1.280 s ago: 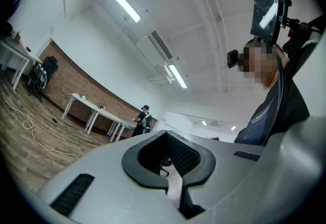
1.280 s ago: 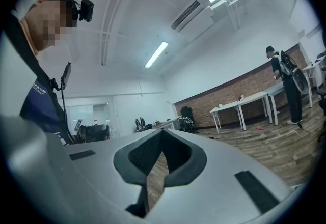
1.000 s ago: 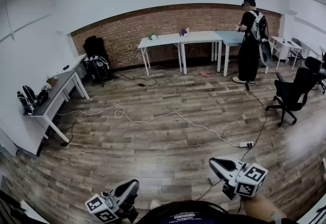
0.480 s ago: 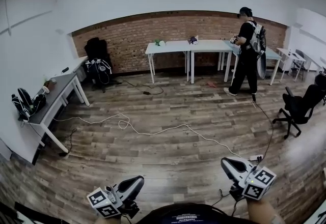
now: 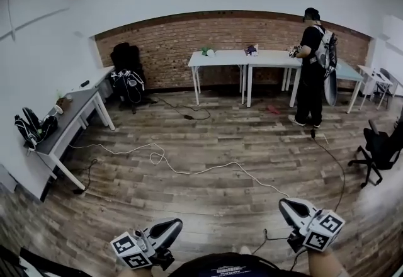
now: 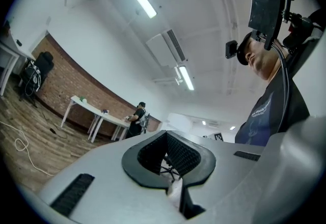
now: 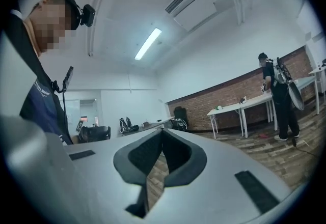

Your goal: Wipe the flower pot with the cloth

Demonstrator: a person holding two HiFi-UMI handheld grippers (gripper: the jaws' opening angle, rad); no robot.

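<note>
Flower pot (image 5: 204, 51): it looks to be the small green-topped thing on the far white tabletop (image 5: 227, 58) by the brick wall (image 5: 164, 49), but it is too small to tell for certain. It is well apart from both grippers.

At the left wall a grey tabletop (image 5: 75, 115) carries black bags (image 5: 33, 126). A white cable (image 5: 157, 159) snakes across the wooden floor (image 5: 208, 143).

Low in the head view, the left gripper (image 5: 173, 224) has its jaws pressed together with nothing between them. The right gripper (image 5: 286, 204) is likewise closed and empty.

Further right, a person (image 5: 312, 68) in dark clothes stands at the white tabletop. A black office chair (image 5: 381, 146) sits at the right edge.
</note>
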